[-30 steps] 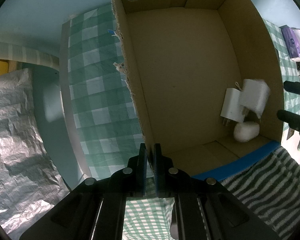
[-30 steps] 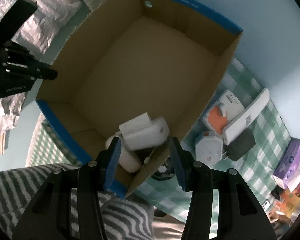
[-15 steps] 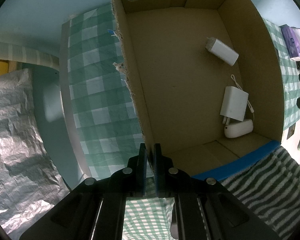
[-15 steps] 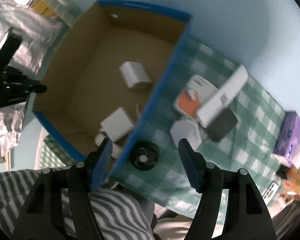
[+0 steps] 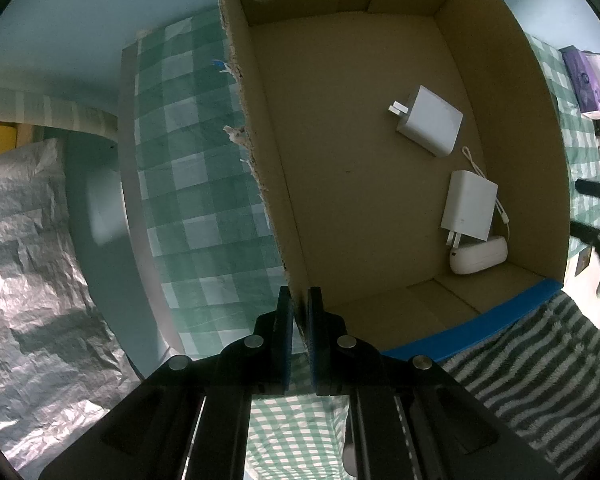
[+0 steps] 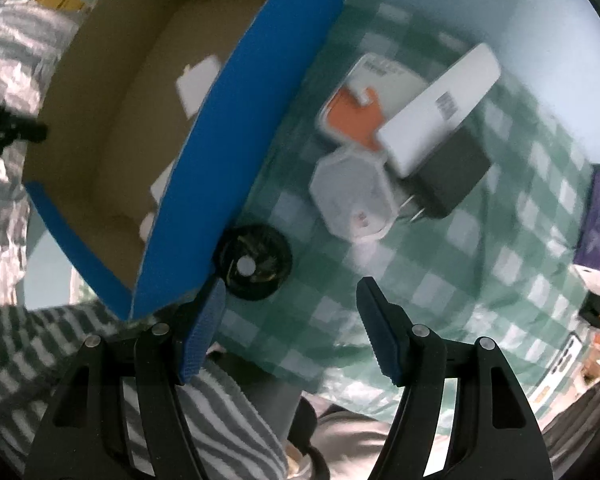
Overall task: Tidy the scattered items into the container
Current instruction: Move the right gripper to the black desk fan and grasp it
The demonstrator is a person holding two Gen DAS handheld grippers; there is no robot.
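The left gripper [image 5: 299, 312] is clamped tight on the torn side wall of the cardboard box [image 5: 260, 152], near the box's front corner. Inside the box, along its right wall, lie a white charger [image 5: 430, 126], a second white charger [image 5: 470, 206] with a thin cable, and a white rounded case [image 5: 480, 256] in the front right corner. The right gripper [image 6: 290, 312] stands wide with nothing between its fingers, over the checked tablecloth [image 6: 480, 280] just outside the box's blue wall. On the cloth beside the box lie a black round reel [image 6: 254, 262], a white hexagonal plug [image 6: 352, 196], an orange-and-white adapter [image 6: 356, 114], a long white block [image 6: 440, 108] and a black charger [image 6: 452, 170], clustered and touching.
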